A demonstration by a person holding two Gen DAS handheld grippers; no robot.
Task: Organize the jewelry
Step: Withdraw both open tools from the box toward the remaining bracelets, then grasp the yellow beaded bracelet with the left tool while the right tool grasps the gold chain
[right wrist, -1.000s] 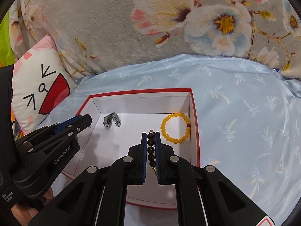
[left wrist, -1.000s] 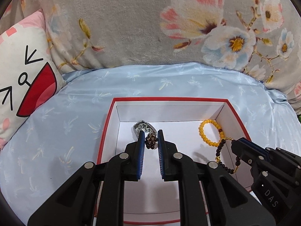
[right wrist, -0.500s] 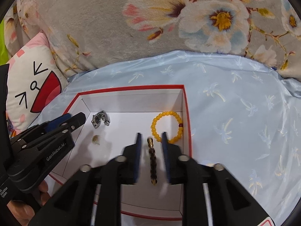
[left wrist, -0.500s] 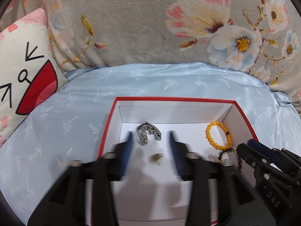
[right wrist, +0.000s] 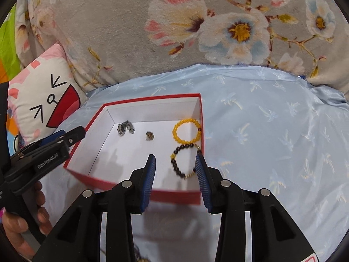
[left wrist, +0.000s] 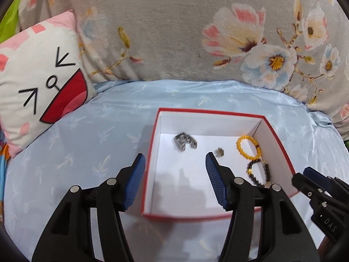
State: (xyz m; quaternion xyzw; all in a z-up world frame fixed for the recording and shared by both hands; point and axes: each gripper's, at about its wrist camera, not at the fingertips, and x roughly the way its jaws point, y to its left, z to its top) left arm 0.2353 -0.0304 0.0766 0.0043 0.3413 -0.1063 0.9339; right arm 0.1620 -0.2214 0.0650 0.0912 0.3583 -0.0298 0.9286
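A red-edged white box (left wrist: 153, 135) (right wrist: 200, 113) lies on the blue sheet. Inside it lie a silver metal band (left wrist: 185, 140) (right wrist: 125, 128), a small dark bead cluster (left wrist: 219, 152) (right wrist: 149, 135), a yellow bead bracelet (left wrist: 248, 147) (right wrist: 186, 130) and a dark bead bracelet with gold spacers (left wrist: 258, 172) (right wrist: 185, 160). My left gripper (left wrist: 174, 163) is open and empty above the box's near left side. My right gripper (right wrist: 175, 163) is open and empty, its fingers either side of the dark bracelet, above it.
A cat-face pillow (left wrist: 37, 78) (right wrist: 45, 100) lies at the left. A grey floral blanket (left wrist: 174, 32) (right wrist: 196, 32) rises behind the box. Blue sheet (right wrist: 272, 131) surrounds the box. A hand (right wrist: 19, 229) holds the left gripper.
Both grippers opened and pulled back. The left one let go of the small bead cluster and the right one let go of the dark bracelet; both pieces now lie in the box.
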